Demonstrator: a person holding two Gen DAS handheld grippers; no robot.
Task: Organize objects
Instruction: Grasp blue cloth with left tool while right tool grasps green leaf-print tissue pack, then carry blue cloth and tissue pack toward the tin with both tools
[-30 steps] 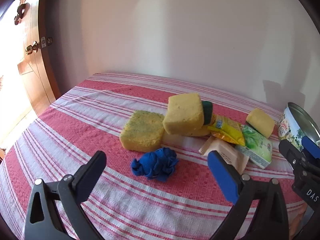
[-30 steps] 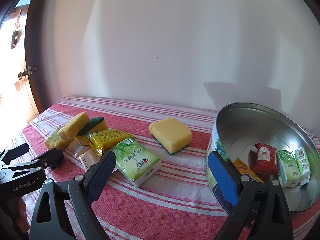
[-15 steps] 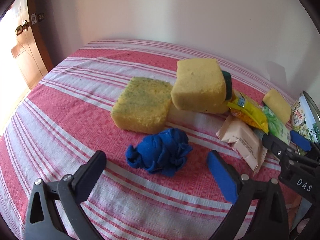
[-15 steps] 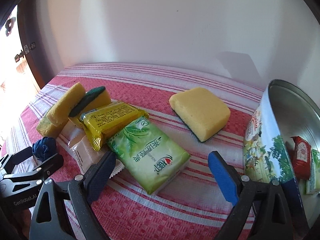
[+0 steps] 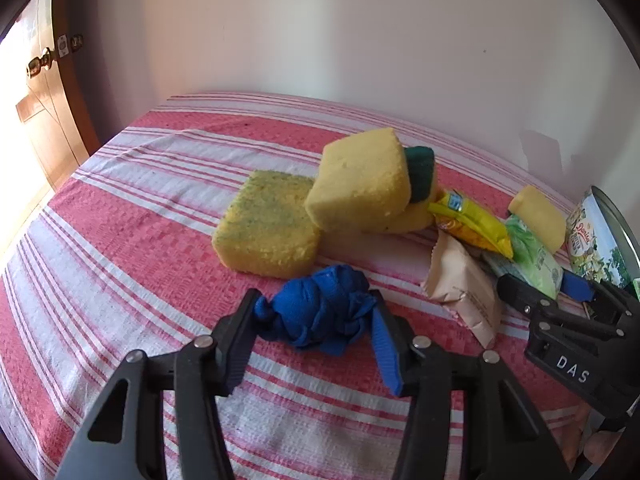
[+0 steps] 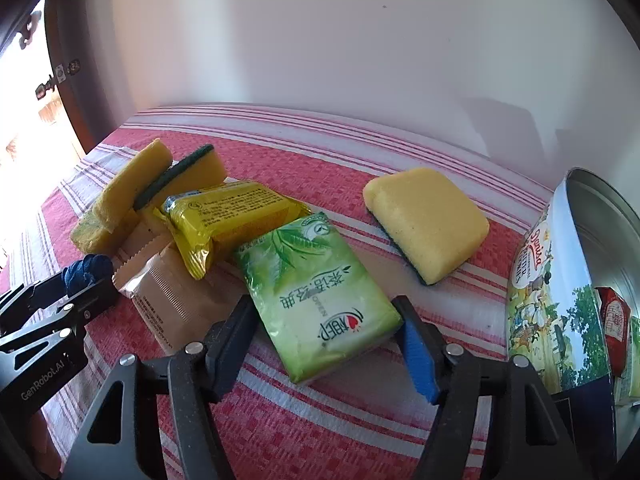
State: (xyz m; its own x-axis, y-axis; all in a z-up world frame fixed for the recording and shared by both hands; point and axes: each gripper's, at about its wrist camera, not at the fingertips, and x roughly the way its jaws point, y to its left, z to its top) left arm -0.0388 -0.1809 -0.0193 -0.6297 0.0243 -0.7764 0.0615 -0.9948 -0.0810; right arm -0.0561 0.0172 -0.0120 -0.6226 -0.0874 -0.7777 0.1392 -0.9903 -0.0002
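My left gripper [image 5: 314, 320] is shut on a crumpled blue cloth [image 5: 320, 312] that rests on the striped tablecloth. My right gripper [image 6: 324, 320] has its fingers against both sides of a green tissue pack [image 6: 316, 300] lying on the cloth. It also shows in the left wrist view [image 5: 532, 256]. A round metal tin [image 6: 556, 296] lies on its side at the right, with a red packet [image 6: 614, 324] inside. A yellow packet [image 6: 228, 216] and a beige wrapper [image 6: 168, 300] lie left of the tissue pack.
Several yellow sponges lie about: a stack [image 5: 360, 188] with a green scouring pad [image 5: 420, 172], a flat one [image 5: 268, 228], and one alone [image 6: 428, 216] near the tin. A white wall stands behind the table. A wooden door [image 5: 44, 128] is at far left.
Both grippers moved forward and down. The left closed on the blue cloth. The right closed in around the green tissue pack.
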